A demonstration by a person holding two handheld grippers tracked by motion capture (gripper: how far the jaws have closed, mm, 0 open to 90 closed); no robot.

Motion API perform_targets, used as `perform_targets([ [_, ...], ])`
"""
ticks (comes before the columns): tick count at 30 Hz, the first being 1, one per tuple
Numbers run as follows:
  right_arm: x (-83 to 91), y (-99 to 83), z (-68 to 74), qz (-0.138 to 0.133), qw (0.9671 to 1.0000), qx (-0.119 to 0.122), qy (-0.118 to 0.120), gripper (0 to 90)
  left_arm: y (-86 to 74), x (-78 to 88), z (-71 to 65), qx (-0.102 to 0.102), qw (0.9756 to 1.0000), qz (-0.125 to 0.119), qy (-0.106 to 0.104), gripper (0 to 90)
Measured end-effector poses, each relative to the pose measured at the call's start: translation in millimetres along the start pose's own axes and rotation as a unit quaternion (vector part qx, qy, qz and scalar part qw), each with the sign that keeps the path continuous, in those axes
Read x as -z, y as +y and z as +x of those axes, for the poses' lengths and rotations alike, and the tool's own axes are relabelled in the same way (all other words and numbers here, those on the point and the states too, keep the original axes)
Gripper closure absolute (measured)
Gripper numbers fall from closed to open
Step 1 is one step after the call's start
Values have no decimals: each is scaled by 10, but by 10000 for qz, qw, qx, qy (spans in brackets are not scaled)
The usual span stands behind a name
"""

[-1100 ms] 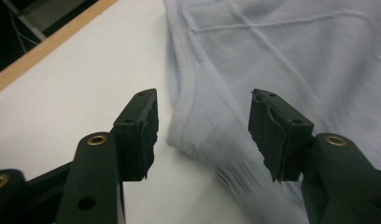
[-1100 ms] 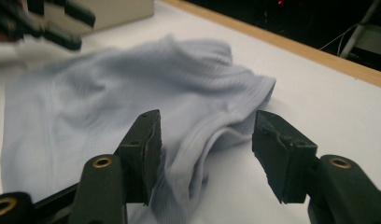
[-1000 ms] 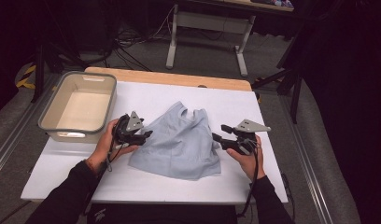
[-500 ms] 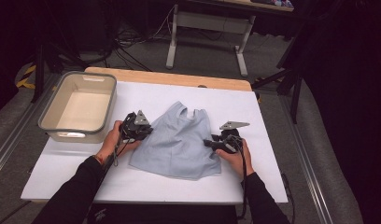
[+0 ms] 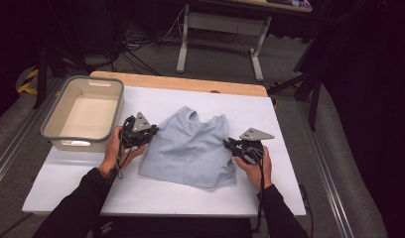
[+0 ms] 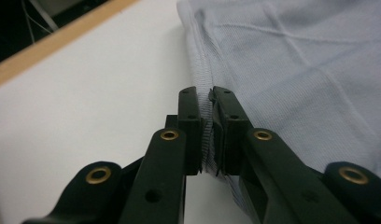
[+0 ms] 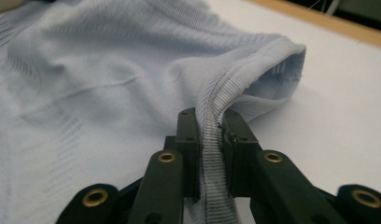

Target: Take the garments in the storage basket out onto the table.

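The counter (image 5: 66,173) is carrying a white sheet over a wooden top, whose bare wood strip (image 5: 190,83) is showing along the far edge. A grey bin (image 5: 56,119) is sitting at the far left of the sheet. Beyond the counter the room is lying in darkness: grey floor, a tangle of cables (image 5: 136,49) at far left, and the legs of a metal stand (image 5: 220,39) in the middle distance.

A pale blue top (image 5: 190,148) is lying flat in the centre of the sheet, straps toward the far side. The left tongs (image 5: 150,133) are gripping its left edge; in the left gripper view the jaws are pinching the ribbed seam of the top (image 6: 291,60). The right tongs (image 5: 229,145) are gripping its right edge; in the right gripper view the hem of the top (image 7: 109,79) is running between the jaws, clamped.

Against the earlier frames: both tongs have just been closing, and cloth is now sitting between each pair. A second ago they were standing just off the cloth on either side, jaws wider. The top is now looking spread wider and flatter, with its straps and neckline showing plainly at the far side. The bin is sitting where it was.
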State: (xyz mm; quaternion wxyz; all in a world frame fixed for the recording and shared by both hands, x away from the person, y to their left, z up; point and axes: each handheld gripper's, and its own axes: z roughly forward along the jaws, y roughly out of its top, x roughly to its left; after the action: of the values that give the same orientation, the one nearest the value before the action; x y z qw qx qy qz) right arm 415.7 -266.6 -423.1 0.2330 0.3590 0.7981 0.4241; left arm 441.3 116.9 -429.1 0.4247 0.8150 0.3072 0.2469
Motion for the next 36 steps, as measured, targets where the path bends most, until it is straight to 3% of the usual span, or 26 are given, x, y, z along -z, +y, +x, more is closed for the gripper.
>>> perform_targets([
  [2, 36, 15, -6, -150, 9998, -68, -110, 796, 15, 78, 5, 65, 10000, -48, -14, 827],
  [4, 39, 14, -17, -220, 9995, -143, -172, 794, -1, 106, -4, 34, 10000, 68, -12, 827],
  [7, -26, -19, -22, -70, 9996, -166, -202, 773, -67, 62, -17, -71, 9991, 422, -24, 826],
  [10, -115, -70, -27, 99, 9996, -98, -254, 731, -153, -49, -26, -211, 9963, 833, -87, 822],
  [14, -203, -133, -60, 279, 9993, -113, -225, 652, -221, -177, -66, -330, 9942, 1019, -107, 810],
  [17, -226, -176, -80, 376, 9990, -189, -168, 644, -233, -235, -93, -361, 9950, 930, -78, 727],
  [19, -206, -179, -90, 398, 9989, -215, -72, 652, -214, -222, -86, -304, 9973, 621, -249, 640],
  [20, -189, -174, -86, 386, 9990, -197, -70, 649, -197, -212, -85, -320, 9980, 498, -233, 612],
  [25, -72, -100, -125, 3, 9997, -211, -133, 558, -60, -219, -51, -312, 9994, 171, -48, 503],
  [29, -75, 34, -222, -227, 9993, -272, -129, 500, 50, -322, 56, -171, 9997, 143, -20, 456],
  [33, -143, 218, -334, -457, 9985, -276, -90, 476, 170, -479, 185, 73, 9995, 248, -176, 438],
  [36, -261, 345, -389, -317, 9992, -160, -173, 462, 251, -590, 229, 121, 9992, 322, -187, 404],
])
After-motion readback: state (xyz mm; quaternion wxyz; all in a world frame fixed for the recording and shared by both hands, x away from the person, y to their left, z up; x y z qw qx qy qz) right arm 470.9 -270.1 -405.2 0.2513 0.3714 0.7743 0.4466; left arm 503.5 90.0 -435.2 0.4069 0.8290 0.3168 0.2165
